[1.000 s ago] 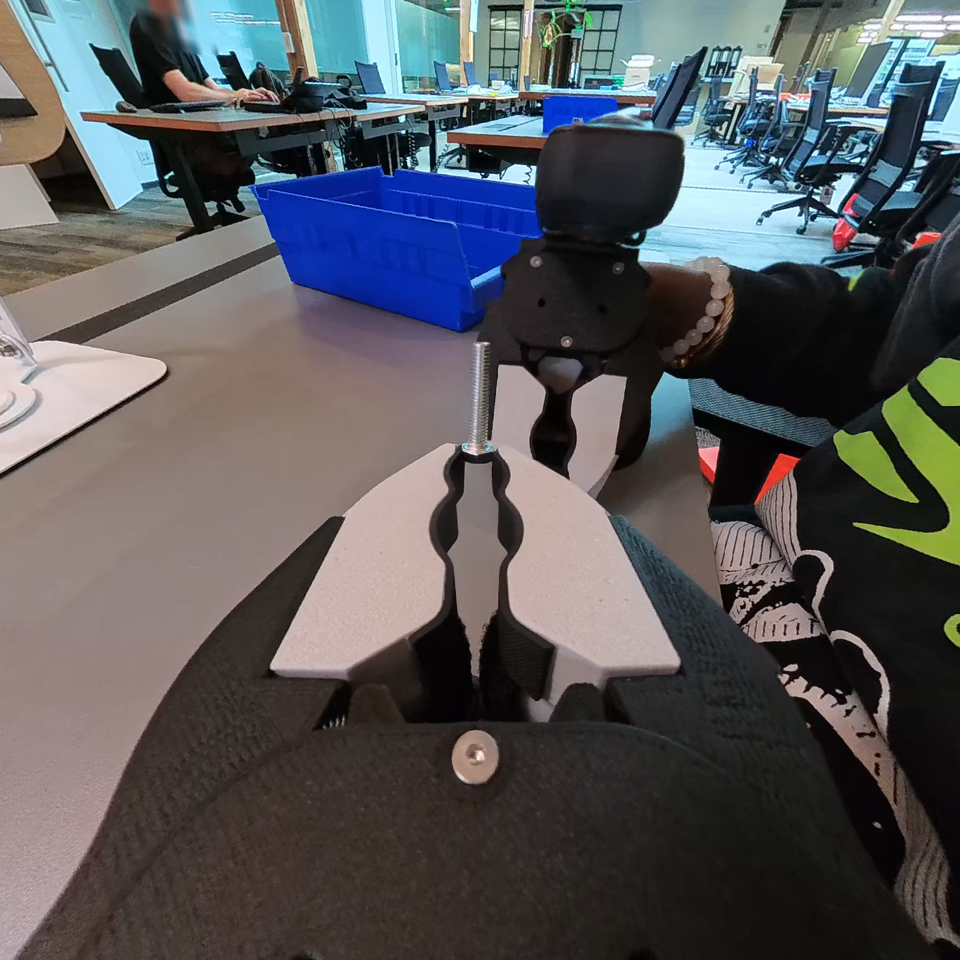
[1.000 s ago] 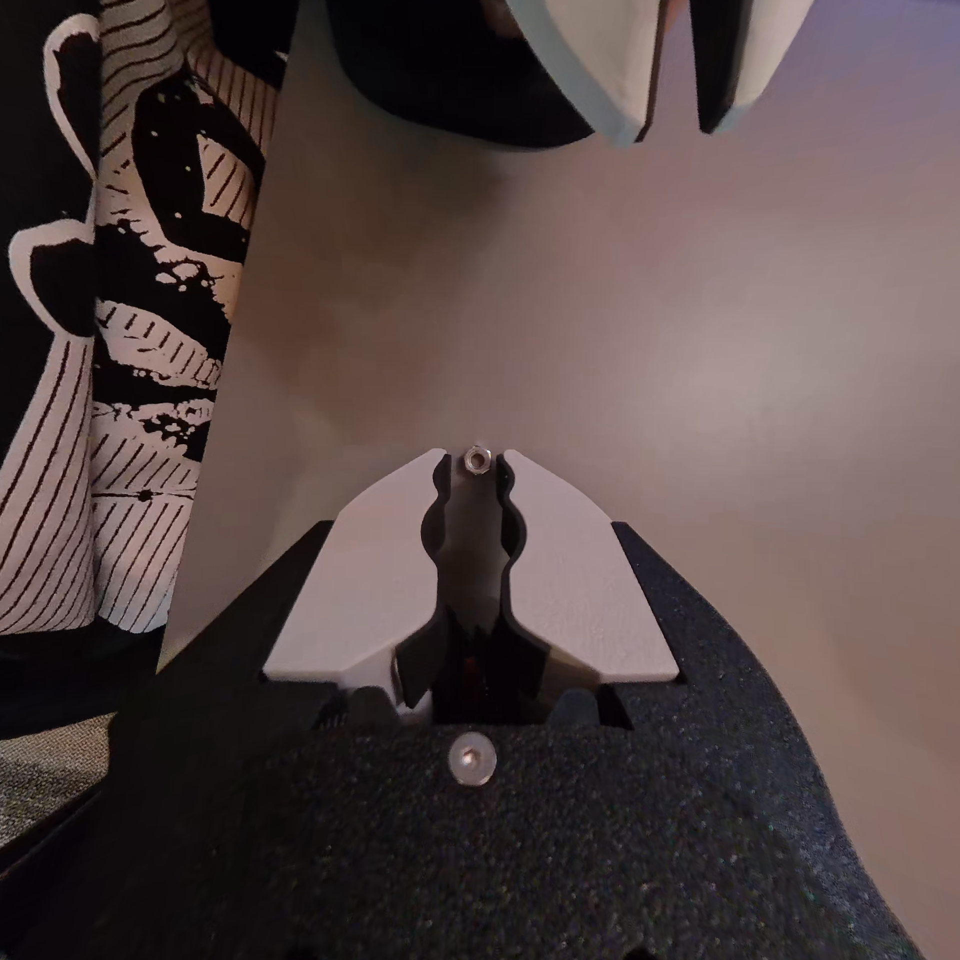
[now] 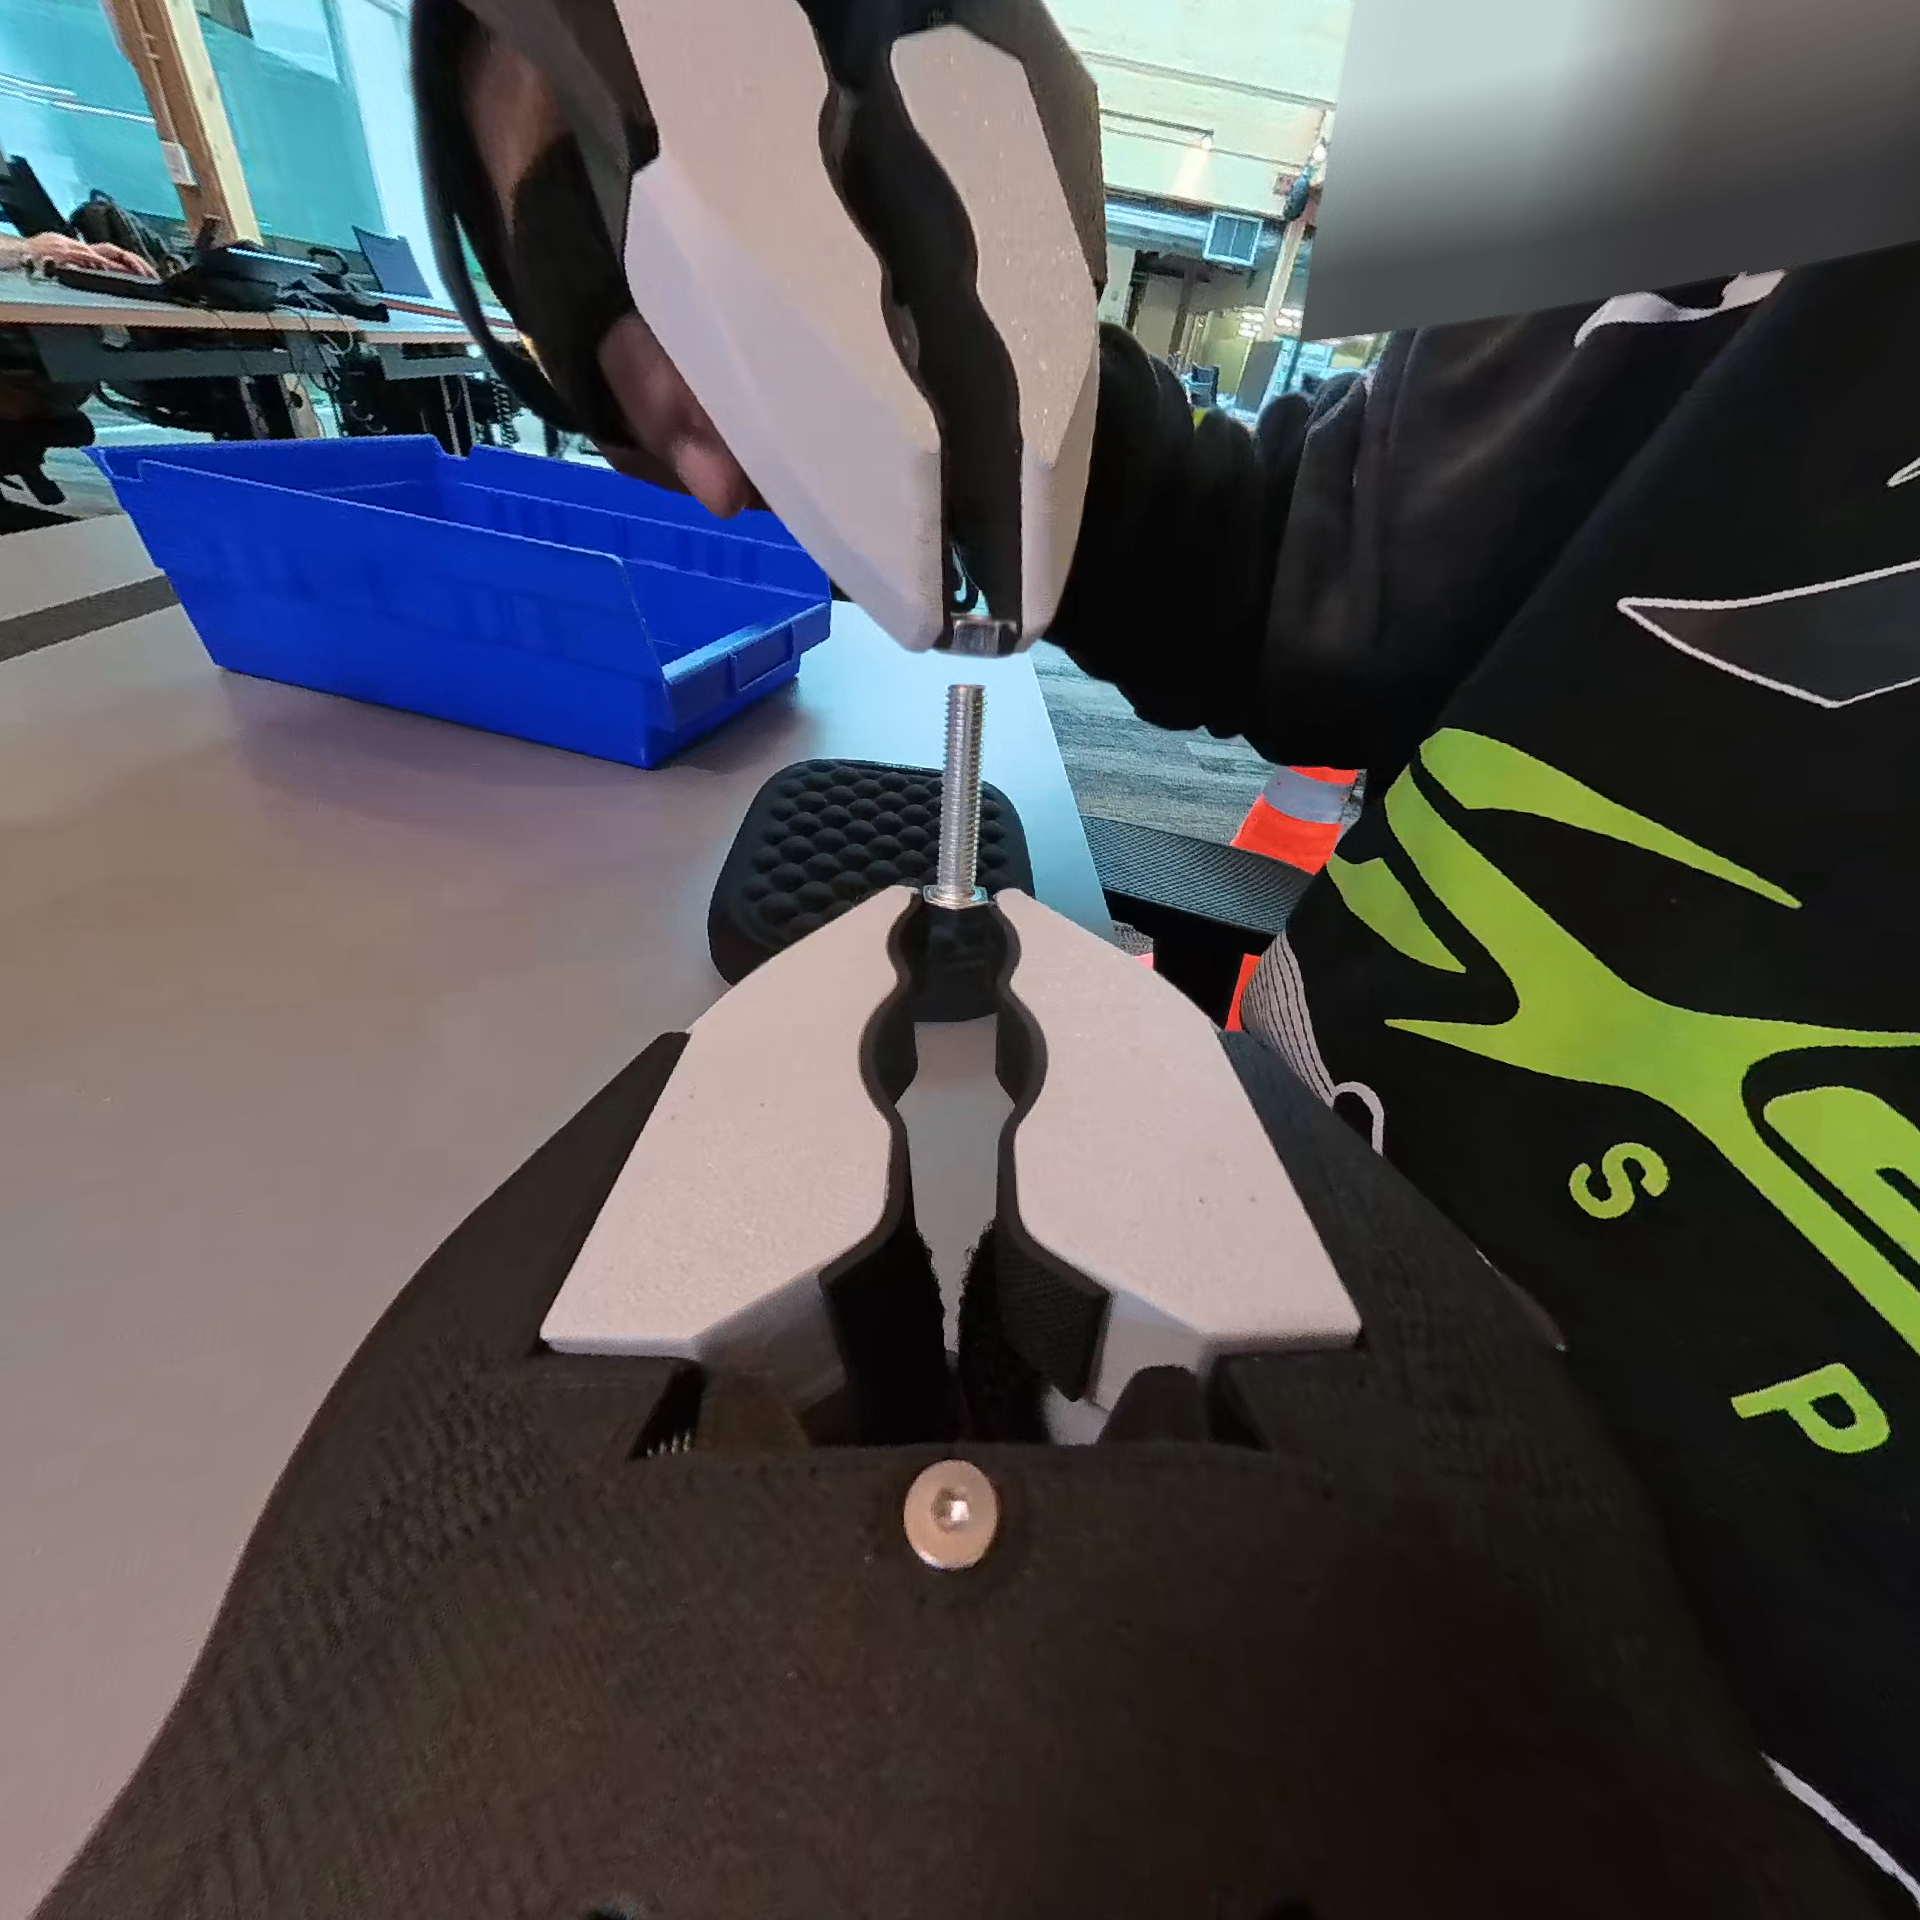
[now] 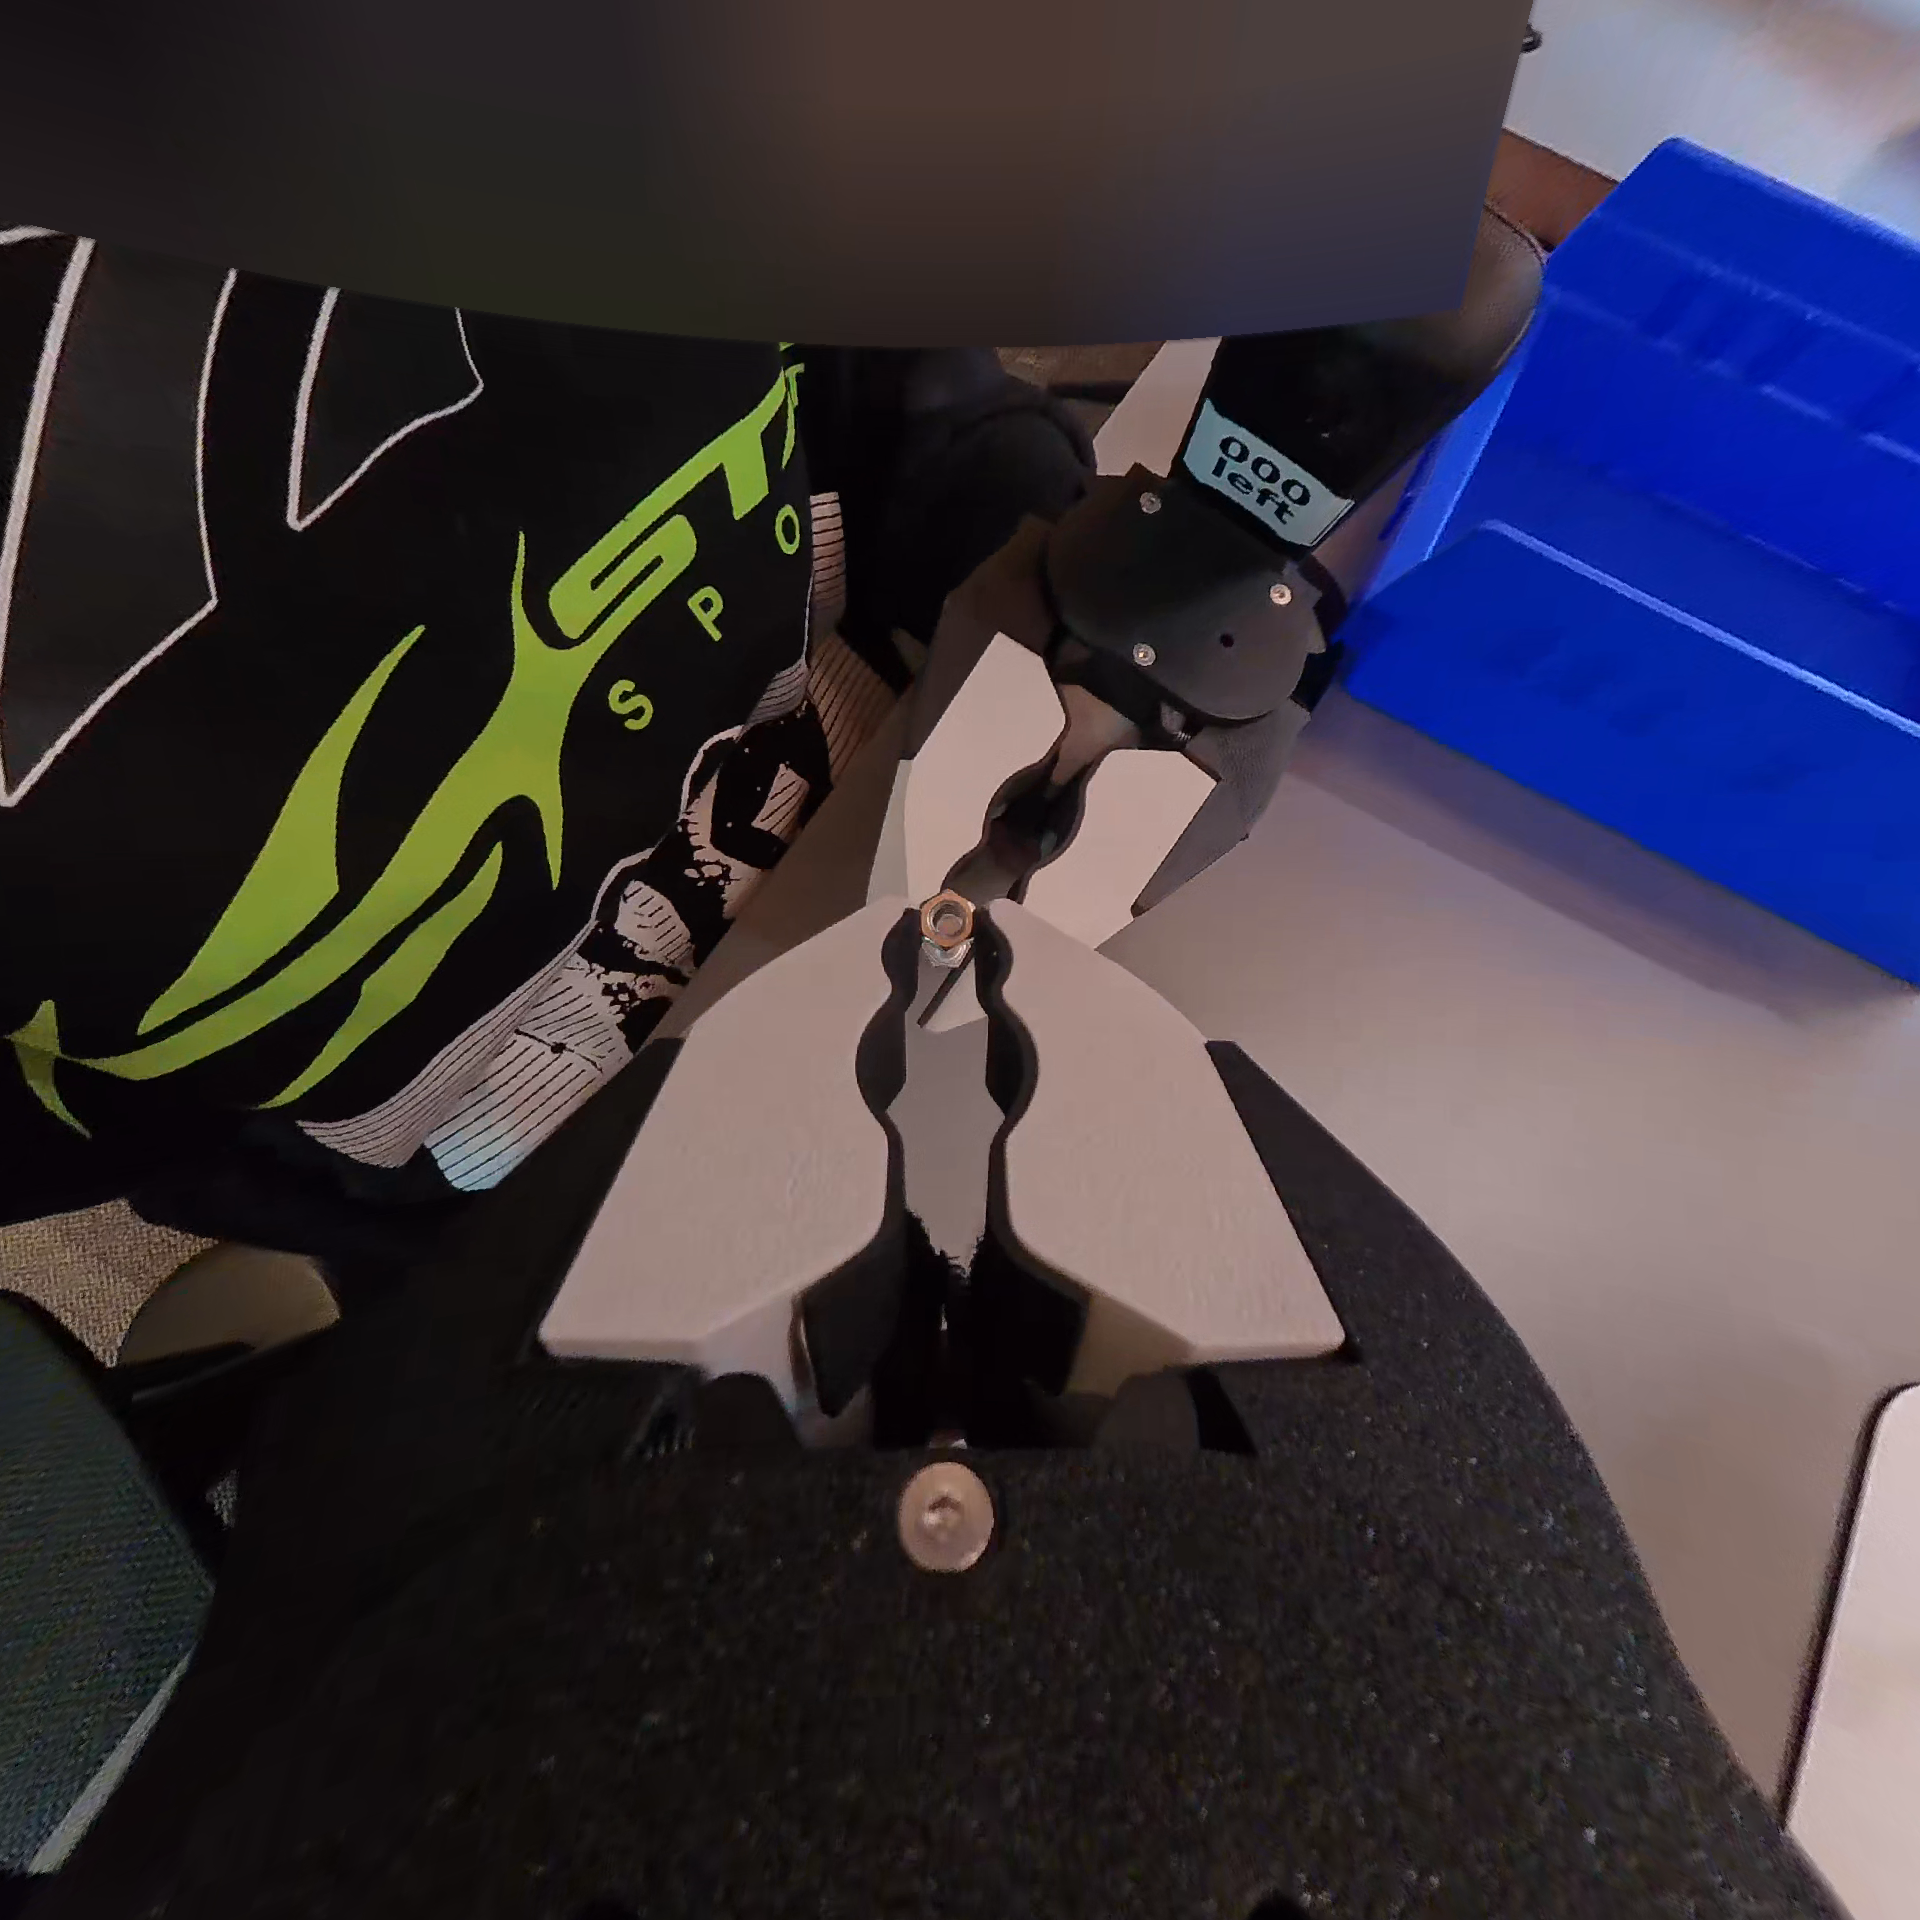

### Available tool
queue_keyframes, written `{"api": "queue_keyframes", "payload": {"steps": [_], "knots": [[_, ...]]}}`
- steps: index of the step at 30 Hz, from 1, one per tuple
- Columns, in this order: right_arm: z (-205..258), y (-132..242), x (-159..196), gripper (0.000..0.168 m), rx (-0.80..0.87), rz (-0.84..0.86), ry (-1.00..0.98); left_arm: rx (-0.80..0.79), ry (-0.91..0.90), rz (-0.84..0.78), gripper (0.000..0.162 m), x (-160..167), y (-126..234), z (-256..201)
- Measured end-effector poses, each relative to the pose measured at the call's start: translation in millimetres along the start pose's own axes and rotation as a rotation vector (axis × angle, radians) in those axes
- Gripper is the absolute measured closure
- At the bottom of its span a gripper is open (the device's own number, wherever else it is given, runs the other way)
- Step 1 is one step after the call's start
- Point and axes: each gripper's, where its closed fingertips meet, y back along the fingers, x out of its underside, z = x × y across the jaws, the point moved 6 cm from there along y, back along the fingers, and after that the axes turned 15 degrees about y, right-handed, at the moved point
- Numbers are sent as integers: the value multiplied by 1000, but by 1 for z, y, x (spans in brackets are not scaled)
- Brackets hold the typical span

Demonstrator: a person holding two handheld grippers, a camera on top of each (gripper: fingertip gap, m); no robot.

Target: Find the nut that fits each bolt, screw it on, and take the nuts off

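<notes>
My left gripper (image 3: 954, 902) is shut on the head of a silver bolt (image 3: 960, 790) and holds it upright, threads pointing up. My right gripper (image 3: 977, 636) hangs above it, pointing down, shut on a small silver nut (image 3: 975, 632) that sits a short gap above the bolt's tip. In the right wrist view the nut (image 4: 945, 918) is pinched at the tips of my right gripper (image 4: 945, 923), and the bolt head (image 4: 943, 956) shows just beneath it. The left gripper (image 4: 1006, 868) shows beyond, shut.
A blue plastic bin (image 3: 468, 582) stands on the grey table (image 3: 312, 935) at the back left; it also shows in the right wrist view (image 4: 1704, 582). A black textured pad (image 3: 831, 842) lies behind the bolt. The person's black and green top (image 3: 1610, 935) fills the right side.
My right gripper rose off the table with the nut and now hangs tip-down just above the bolt. My left gripper still holds the bolt upright, with its view swung towards the person.
</notes>
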Motion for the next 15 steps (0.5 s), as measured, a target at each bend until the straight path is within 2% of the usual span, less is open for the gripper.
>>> {"api": "queue_keyframes", "payload": {"steps": [15], "knots": [[-1,-5,4,158,-24,43,19,-8,0,-2,152,0,0,1]]}}
